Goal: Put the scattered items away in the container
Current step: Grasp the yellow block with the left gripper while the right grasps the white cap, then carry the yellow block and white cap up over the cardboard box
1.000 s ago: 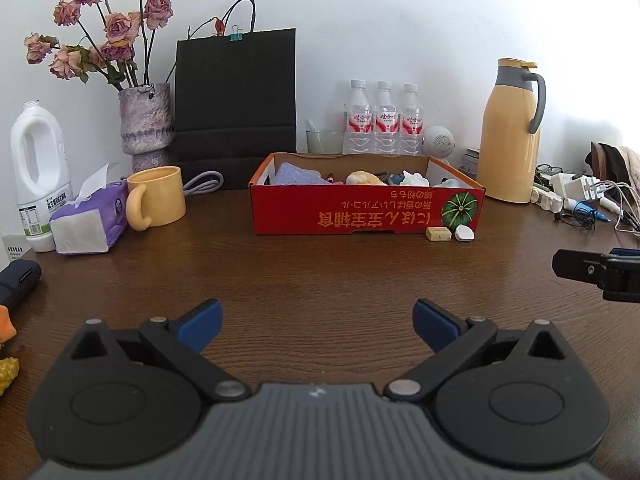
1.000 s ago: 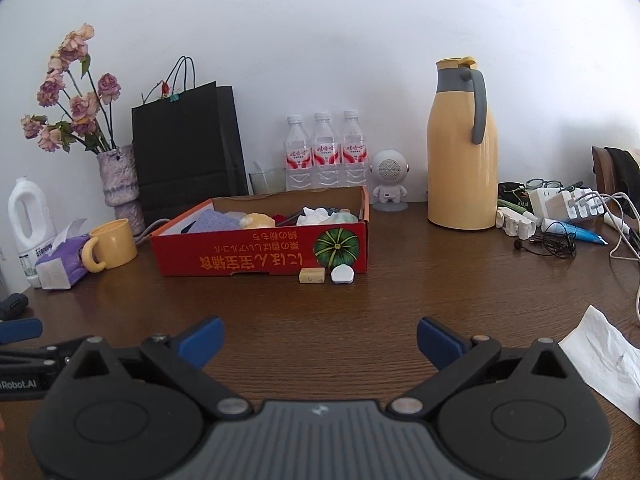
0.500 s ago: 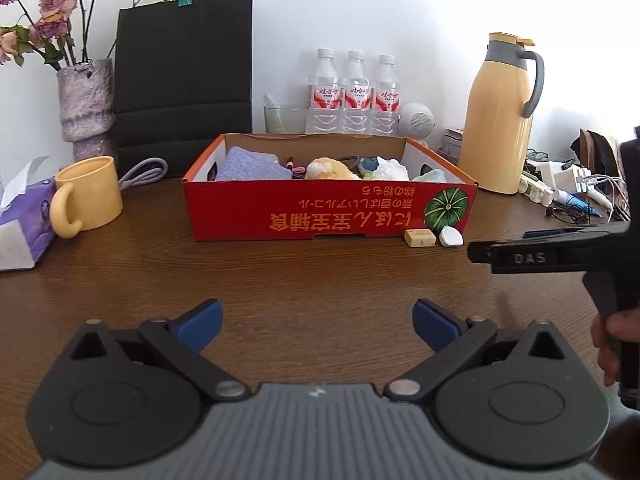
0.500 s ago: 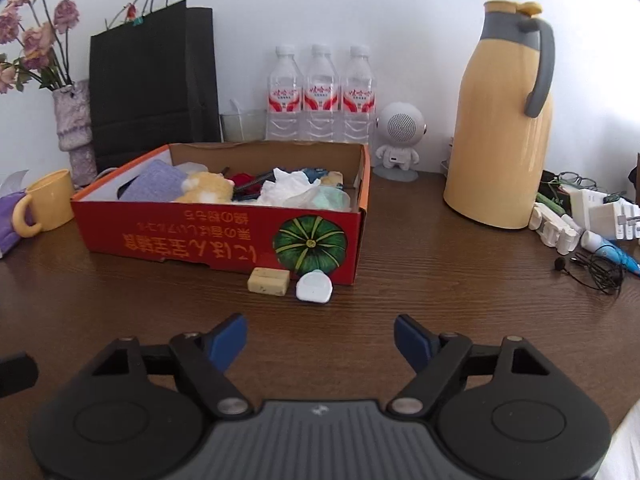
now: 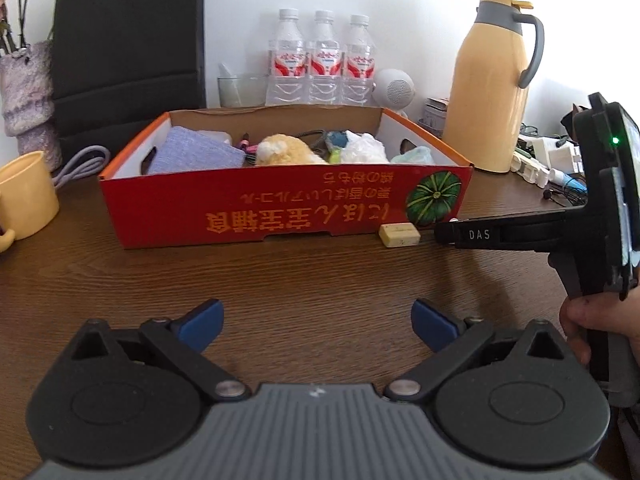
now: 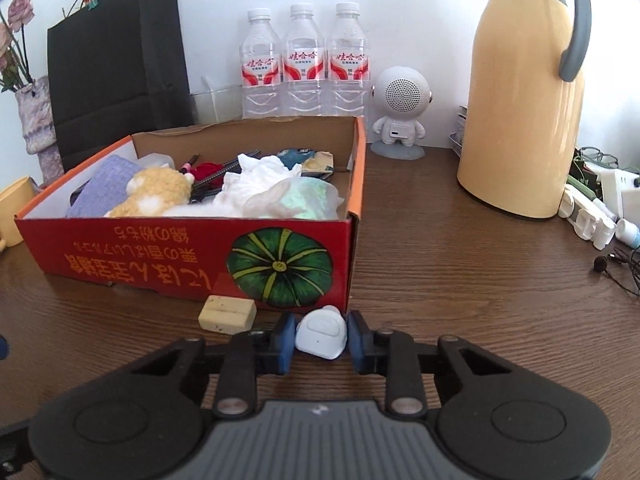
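Bottles (image 6: 305, 62), three; box (image 6: 168, 264), one; left tool (image 5: 316, 326) spread, closing; right tool (image 6: 320, 338) closing around one white item (image 6: 320, 336).

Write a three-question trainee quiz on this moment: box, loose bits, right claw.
1. True or false: the tan rectangular block lies inside the red cardboard box.
2. What sits between the pads of the right claw? A: the tan rectangular block. B: the small white rounded plastic item. C: a yellow plush toy.
3. How many clear plastic water bottles stand behind the box?

Key: 1 false, it lies on the brown wooden table in front of the box. 2 B, with the jaws closing on it. 3 three.
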`<state>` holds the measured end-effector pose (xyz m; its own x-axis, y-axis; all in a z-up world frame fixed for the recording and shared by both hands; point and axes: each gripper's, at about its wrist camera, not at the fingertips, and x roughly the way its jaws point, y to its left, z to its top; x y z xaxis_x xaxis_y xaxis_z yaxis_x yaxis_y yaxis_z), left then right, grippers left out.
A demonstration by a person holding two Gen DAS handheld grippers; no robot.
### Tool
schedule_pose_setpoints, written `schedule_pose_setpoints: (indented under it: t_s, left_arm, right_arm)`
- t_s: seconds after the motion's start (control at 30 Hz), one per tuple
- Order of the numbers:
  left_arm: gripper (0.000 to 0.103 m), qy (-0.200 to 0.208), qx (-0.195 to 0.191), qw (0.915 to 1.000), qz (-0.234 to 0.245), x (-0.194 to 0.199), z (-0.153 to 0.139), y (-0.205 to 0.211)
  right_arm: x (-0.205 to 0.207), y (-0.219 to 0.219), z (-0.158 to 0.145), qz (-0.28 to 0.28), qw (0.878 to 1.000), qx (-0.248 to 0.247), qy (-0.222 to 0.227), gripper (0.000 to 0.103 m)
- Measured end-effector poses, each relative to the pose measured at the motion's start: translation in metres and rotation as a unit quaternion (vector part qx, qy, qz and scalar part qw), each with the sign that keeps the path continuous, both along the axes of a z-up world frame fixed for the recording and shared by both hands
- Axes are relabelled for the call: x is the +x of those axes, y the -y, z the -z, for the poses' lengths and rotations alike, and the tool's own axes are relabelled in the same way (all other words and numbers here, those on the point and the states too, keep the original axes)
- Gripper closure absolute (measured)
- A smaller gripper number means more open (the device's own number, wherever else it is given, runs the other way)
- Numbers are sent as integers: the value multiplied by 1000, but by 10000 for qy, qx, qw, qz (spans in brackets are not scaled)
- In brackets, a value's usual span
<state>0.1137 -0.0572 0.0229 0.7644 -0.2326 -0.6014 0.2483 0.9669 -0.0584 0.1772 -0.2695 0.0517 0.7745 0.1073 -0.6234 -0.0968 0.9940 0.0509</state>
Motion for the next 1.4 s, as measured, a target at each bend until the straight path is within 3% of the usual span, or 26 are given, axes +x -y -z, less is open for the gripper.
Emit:
schedule_pose_setpoints:
  t_s: [0.17, 0.37, 0.57, 0.7, 0.8, 1.0, 1.13, 1.4]
  left_arm:
    - [25, -147, 26, 9997, 191, 37, 0, 36]
    - [27, -311, 137, 9992, 231, 78, 7, 80]
    - [69, -108, 415, 9991, -31, 83, 16, 99]
    - [70, -58, 363, 9991, -202, 67, 13, 89]
    - [70, 269, 405, 9983, -306, 39, 0, 73]
    - [70, 896, 568, 9893, -997, -24, -28, 12]
    - [70, 992, 469, 9844, -1373, -56, -42, -28]
    - [70, 1438, 318, 9782, -1462, -122, -51, -58]
  right_arm:
    - [-16, 33, -9, 296, 9987, 360, 227, 76]
    - [-30, 57, -14, 409, 9952, 754, 470, 76]
    - [-32, 64, -20, 380, 9927, 1007, 551, 76]
    - [-35, 58, -21, 249, 9930, 1014, 555, 76]
    - [-37, 51, -21, 98, 9935, 987, 557, 76]
    - [-46, 15, -22, -439, 9958, 568, 565, 76]
    - [-61, -15, -25, -930, 9929, 442, 588, 76]
    - [-159, -55, -54, -1161, 9858, 353, 1165, 76]
